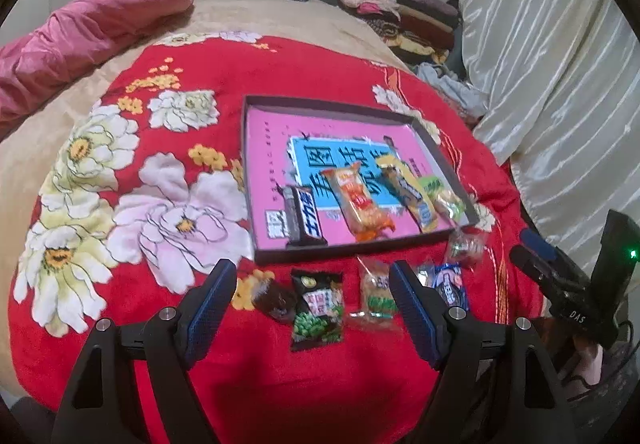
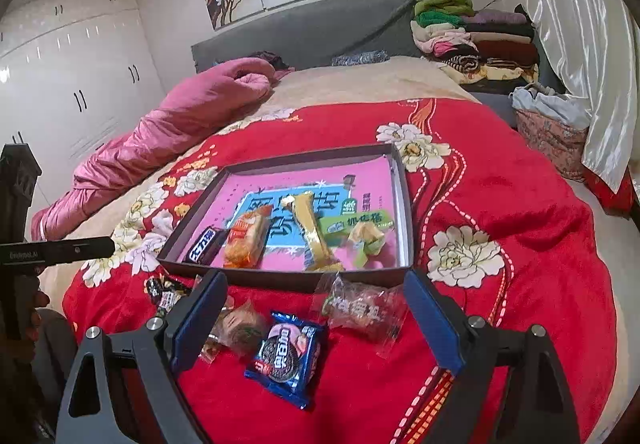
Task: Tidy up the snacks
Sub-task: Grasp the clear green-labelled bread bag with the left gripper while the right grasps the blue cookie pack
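Observation:
A shallow dark box (image 1: 424, 127) (image 2: 406, 203) with a pink bottom lies on the red flowered blanket (image 1: 304, 67). It holds a dark chocolate bar (image 1: 302, 217) (image 2: 204, 244), an orange packet (image 1: 360, 203) (image 2: 246, 240), a gold bar (image 1: 408, 189) (image 2: 314, 234) and a green packet (image 1: 444, 197) (image 2: 360, 230). Loose in front lie a black-green packet (image 1: 318, 310), a brown sweet (image 1: 276, 298), a clear packet (image 1: 374, 294), a blue Oreo packet (image 2: 286, 356) (image 1: 450, 284) and another clear packet (image 2: 362, 308). My left gripper (image 1: 312, 284) is open above the loose snacks. My right gripper (image 2: 316, 304) is open above the Oreo packet.
A pink rolled quilt (image 1: 80, 31) (image 2: 172, 123) lies along the bed's left side. Folded clothes (image 1: 400, 3) (image 2: 476, 35) are stacked at the grey headboard. White curtains (image 1: 552, 51) hang on the right. A bag (image 2: 552, 131) stands beside the bed.

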The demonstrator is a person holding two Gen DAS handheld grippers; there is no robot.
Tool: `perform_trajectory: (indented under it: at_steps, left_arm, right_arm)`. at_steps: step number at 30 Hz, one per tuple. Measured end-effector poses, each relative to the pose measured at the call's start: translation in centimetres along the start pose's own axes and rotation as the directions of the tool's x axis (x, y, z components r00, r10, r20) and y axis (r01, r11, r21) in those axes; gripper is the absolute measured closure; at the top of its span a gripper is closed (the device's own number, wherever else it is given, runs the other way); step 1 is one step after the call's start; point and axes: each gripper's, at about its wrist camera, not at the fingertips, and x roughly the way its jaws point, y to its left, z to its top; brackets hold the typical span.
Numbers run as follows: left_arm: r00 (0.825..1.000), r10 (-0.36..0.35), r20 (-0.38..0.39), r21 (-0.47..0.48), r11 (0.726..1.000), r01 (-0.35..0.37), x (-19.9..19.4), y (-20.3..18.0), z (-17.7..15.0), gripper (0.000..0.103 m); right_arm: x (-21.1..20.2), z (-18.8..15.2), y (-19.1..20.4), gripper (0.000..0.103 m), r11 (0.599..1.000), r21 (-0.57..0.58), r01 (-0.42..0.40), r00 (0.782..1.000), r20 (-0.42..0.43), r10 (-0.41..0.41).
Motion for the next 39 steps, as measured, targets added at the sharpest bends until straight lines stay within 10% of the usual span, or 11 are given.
perform_trajectory:
  at_steps: [29, 39]
  left_arm:
    - [0.988, 0.042, -0.147, 0.167, 0.986, -0.017, 5.3, -5.4, -3.6, 0.023]
    - [0.984, 0.035, -0.175, 0.195, 0.981, 0.000, 7.2, -6.5, -3.3, 0.042]
  right_arm:
    - [3.8, -3.2, 3.1, 0.013, 0.993, -0.092, 0.068, 0.968, -0.236, -0.088]
    - [5.4, -4.2, 2.7, 0.013, 0.992, -0.087, 0.089, 0.951, -0.288, -0.111]
